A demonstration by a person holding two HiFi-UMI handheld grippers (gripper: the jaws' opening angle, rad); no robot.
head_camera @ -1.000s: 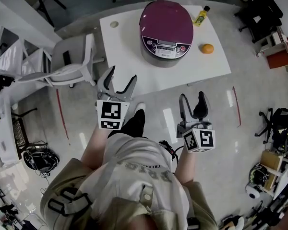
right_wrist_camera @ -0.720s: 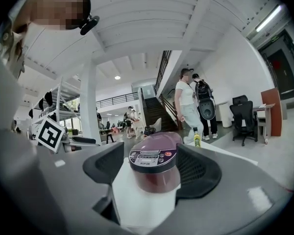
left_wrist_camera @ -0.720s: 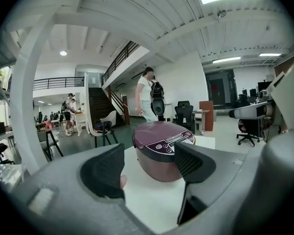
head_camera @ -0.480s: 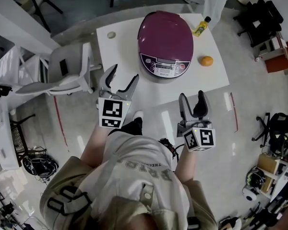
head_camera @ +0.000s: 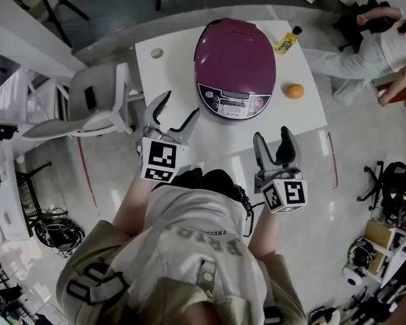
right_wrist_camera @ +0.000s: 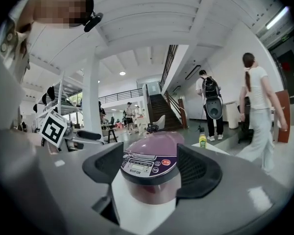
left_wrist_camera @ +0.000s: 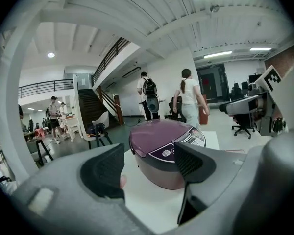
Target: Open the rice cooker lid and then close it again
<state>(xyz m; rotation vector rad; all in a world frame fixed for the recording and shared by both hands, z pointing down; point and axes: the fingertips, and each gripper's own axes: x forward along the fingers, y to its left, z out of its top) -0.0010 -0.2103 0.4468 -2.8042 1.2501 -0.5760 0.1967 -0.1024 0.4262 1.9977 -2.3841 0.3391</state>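
Left gripper [head_camera: 178, 107] and right gripper [head_camera: 273, 136]: jaws apart, nothing held, both near the front edge of the white table [head_camera: 168, 66]. Purple oval rice cooker [head_camera: 235, 59] stands on the table ahead, between them, untouched, lid down. Its long axis runs away from the person and its control panel faces them. Panel reads "SUPOR".

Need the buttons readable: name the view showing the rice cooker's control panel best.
Right gripper view: the control panel faces the camera. Head view shows it small, from above; left gripper view sees it obliquely.
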